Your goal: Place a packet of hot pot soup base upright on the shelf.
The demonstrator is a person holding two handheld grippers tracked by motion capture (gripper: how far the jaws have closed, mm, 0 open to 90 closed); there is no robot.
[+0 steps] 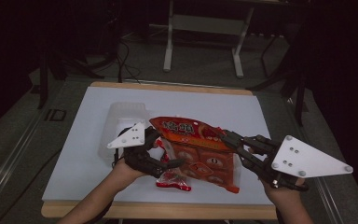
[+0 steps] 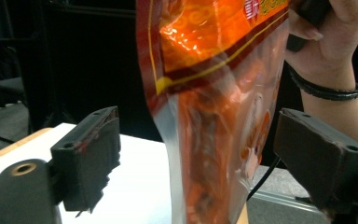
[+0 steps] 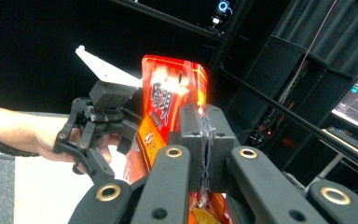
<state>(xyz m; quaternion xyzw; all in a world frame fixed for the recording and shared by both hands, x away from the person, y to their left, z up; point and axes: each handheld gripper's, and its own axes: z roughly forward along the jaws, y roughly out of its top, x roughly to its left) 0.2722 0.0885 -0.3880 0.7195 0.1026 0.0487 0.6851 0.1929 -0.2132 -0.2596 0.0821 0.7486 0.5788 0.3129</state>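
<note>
left gripper (image 1: 165, 156) raised, fingers parted; right gripper (image 1: 228, 138) raised, fingers clamped together

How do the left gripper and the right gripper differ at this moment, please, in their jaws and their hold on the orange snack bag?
The right gripper has its jaws pressed shut on the edge of the snack bag, while the left gripper has its jaws standing apart. The right gripper carries the bag; the left gripper's pads do not press on it, though the bag hangs between them. Both are black, held by hand above the table.
</note>
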